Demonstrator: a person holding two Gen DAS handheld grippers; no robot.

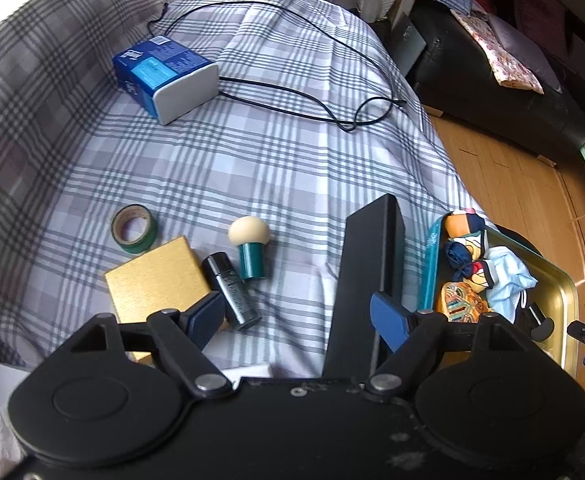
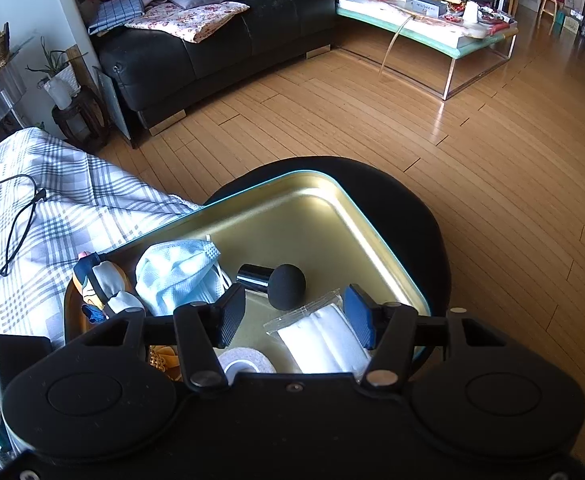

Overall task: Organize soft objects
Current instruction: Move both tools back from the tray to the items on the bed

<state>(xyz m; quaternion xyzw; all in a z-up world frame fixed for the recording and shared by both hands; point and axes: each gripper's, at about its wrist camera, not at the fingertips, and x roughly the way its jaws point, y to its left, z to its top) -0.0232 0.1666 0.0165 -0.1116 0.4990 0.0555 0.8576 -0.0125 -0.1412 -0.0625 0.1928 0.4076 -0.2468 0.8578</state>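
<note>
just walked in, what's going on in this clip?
A person with a handheld gripper in each hand is sorting soft items from a plaid-covered bed into a gold tray. The right gripper hangs open over the tray with nothing between its pads; a face mask, a black sponge puff and a white packet already lie there. The left gripper is open and empty above the bed, near a beige sponge puff, tape roll and small bottle.
</note>
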